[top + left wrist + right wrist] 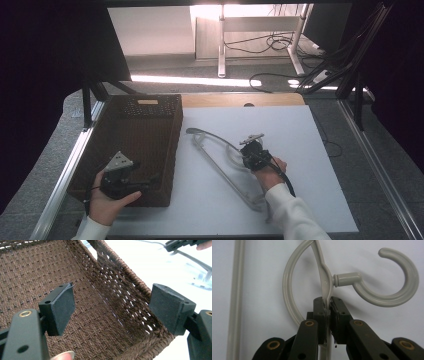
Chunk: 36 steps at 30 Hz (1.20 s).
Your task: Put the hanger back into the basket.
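Your right gripper [328, 305] is clamped on one pale grey plastic hanger [225, 165], its black jaws pinching the flat neck just below the swivel hook [387, 281]. The hanger is smooth, thin-barred and roughly triangular; it lies on the matte white worktop [300, 150] beside the basket, its long bar running diagonally from far-left to near-right, and in the high view the hook seems to point toward the far side. Your left gripper [112, 312] is spread wide and holds nothing, one jaw inside and one outside the near right wall of the single dark brown woven basket [145, 135], a rectangular one with a perforated weave.
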### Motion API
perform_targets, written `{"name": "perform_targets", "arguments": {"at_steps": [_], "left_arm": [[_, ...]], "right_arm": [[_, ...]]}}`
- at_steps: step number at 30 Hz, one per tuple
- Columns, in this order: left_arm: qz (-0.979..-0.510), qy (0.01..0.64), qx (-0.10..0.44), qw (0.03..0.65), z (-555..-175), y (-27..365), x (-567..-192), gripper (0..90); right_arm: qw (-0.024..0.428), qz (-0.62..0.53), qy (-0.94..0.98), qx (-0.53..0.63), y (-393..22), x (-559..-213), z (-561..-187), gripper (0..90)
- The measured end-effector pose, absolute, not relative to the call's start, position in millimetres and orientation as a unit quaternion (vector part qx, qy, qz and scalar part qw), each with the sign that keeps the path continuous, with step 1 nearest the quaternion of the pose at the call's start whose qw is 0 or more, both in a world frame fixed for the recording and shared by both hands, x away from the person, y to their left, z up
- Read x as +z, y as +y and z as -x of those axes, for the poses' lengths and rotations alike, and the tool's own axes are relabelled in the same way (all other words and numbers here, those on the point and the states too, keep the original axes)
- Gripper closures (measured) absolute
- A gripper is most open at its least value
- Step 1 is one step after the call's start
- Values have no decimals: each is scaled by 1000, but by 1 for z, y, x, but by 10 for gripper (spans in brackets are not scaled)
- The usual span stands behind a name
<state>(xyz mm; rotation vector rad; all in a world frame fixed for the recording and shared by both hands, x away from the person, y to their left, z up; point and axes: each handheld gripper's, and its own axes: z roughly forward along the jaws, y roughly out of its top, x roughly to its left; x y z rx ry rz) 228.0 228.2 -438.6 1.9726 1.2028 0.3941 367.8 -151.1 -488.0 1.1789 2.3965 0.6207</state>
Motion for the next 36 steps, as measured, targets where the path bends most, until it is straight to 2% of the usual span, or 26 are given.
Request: {"name": "perform_targets", "arguments": {"at_steps": [8, 18, 26, 36], "left_arm": [[-776, 473, 154, 389, -228, 228, -439, 204], [-776, 472, 155, 389, -228, 227, -439, 204], [-777, 471, 155, 388, -228, 227, -439, 204], [-776, 472, 155, 389, -228, 227, -440, 204]], "right_arm": [[257, -393, 850, 240, -172, -466, -365, 831], [293, -379, 834, 274, -194, -439, -358, 831], [307, -358, 831, 295, -200, -422, -348, 832], [297, -344, 829, 326, -203, -407, -340, 832]]}}
